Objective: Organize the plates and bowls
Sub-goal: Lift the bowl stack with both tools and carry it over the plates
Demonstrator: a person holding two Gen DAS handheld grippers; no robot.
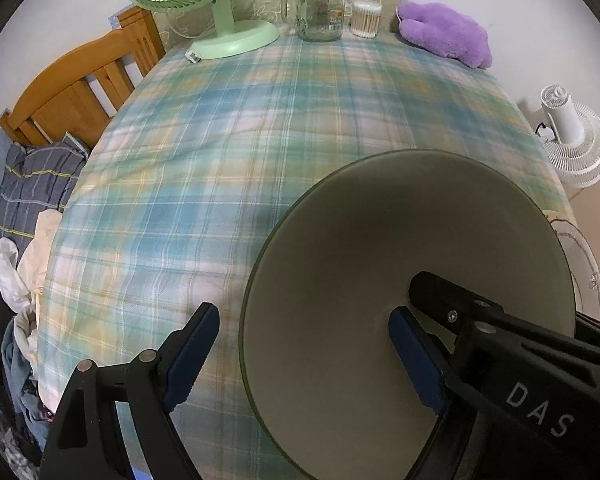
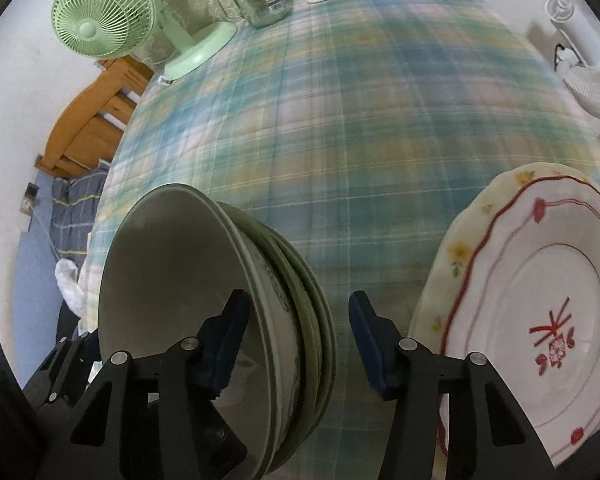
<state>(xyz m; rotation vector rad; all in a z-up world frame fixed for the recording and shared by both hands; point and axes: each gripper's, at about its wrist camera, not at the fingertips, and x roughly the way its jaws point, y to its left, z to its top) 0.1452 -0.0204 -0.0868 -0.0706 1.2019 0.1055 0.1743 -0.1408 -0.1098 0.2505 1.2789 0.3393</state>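
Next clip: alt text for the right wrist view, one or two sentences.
The right gripper straddles the rim of a stack of green bowls on a plaid tablecloth, its jaws apart. A white plate with red flowers lies to the right.

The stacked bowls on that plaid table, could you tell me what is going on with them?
A person with two handheld grippers is sorting dishes. The left gripper straddles the rim of the top green bowl, jaws open. The right gripper, open, straddles the rims of the bowl stack, beside the floral plates.
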